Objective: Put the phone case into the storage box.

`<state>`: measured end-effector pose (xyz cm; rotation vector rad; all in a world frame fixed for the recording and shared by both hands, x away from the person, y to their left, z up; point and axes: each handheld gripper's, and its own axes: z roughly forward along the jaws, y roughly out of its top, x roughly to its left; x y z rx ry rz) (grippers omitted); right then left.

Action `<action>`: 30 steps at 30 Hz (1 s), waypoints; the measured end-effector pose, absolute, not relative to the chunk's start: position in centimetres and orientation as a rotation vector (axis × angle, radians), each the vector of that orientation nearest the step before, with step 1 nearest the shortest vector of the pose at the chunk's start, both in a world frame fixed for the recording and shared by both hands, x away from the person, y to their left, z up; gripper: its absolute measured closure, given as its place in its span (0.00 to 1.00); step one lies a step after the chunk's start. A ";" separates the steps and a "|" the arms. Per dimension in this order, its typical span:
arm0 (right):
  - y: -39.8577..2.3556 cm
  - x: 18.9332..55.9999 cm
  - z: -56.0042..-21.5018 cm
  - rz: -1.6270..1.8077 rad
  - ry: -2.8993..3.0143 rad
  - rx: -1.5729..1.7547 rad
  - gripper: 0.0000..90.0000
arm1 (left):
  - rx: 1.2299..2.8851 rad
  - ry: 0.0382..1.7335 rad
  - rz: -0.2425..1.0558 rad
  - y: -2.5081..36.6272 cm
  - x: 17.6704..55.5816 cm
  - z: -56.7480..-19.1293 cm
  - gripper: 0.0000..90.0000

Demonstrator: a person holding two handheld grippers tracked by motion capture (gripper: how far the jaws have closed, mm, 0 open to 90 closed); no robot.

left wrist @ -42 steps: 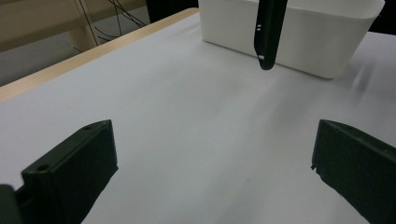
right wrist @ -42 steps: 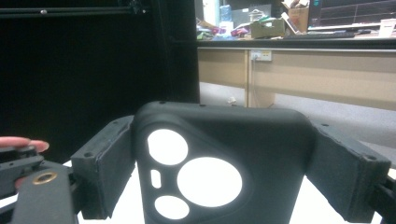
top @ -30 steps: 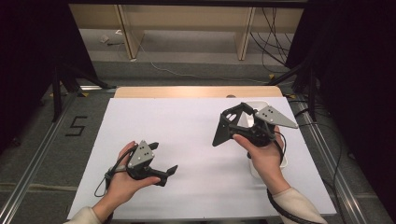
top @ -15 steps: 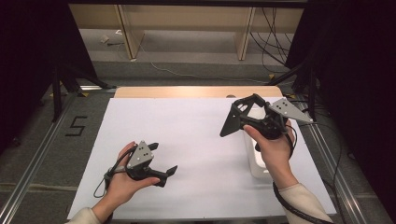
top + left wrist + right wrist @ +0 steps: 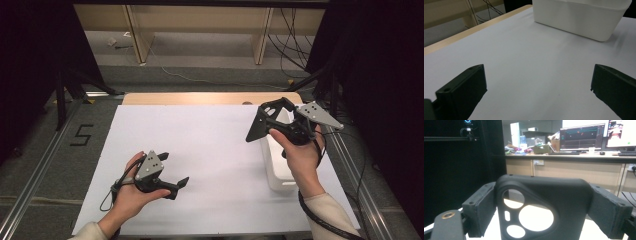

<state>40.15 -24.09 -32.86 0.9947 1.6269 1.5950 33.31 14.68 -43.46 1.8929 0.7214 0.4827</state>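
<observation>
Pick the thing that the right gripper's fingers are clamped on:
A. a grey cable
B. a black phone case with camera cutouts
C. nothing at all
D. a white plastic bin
B: in the right gripper view the two fingers press on either side of a black phone case with round camera cutouts, and the high view shows the right gripper holding it raised above the white bin.

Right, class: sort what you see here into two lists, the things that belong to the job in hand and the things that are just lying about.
Belongs to the job:
- black phone case, clamped in the right gripper
- white bin, on the table below that gripper
- left gripper, open, low over the white sheet

Just lying about:
- cables on the floor beyond the table
- monitors on the far desk
</observation>
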 end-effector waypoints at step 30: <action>-27.1 41.2 -32.6 1.462 1.563 1.044 0.18 | 1.888 0.729 0.485 14.7 33.4 -43.5 0.00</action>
